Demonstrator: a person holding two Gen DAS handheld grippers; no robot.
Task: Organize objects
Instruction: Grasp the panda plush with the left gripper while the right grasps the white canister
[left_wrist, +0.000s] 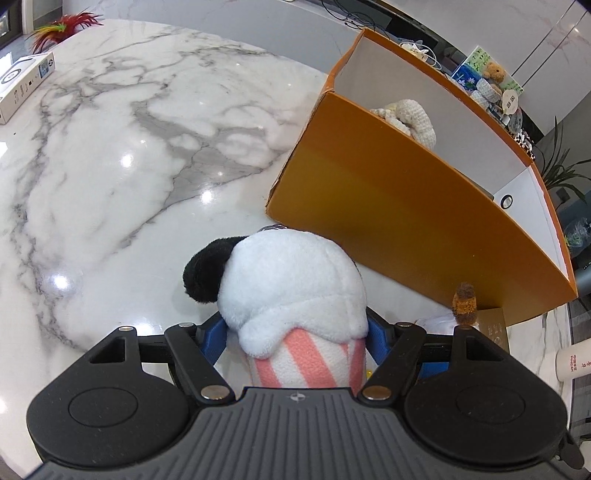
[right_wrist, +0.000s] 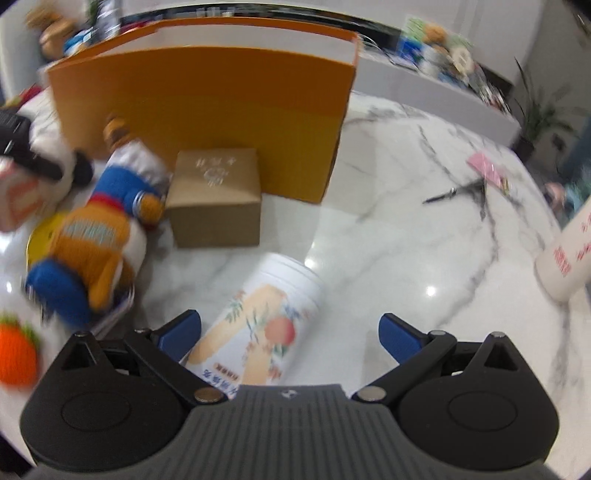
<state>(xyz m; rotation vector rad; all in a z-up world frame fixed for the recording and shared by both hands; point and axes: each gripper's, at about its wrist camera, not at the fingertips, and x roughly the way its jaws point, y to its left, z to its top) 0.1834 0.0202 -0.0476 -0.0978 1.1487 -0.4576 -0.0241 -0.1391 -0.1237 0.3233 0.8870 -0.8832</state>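
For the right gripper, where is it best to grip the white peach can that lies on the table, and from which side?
Grip the peach can across the middle of its round body, coming along its length from the near end. It lies on its side, already between the open fingers of the right gripper, so closing should pinch its curved sides.

I see a glossy white marble table (left_wrist: 110, 155) veined in grey — ceiling lights glinting off it, a grey counter (right_wrist: 443, 88) behind, a potted plant (right_wrist: 535, 114) beside pale walls.
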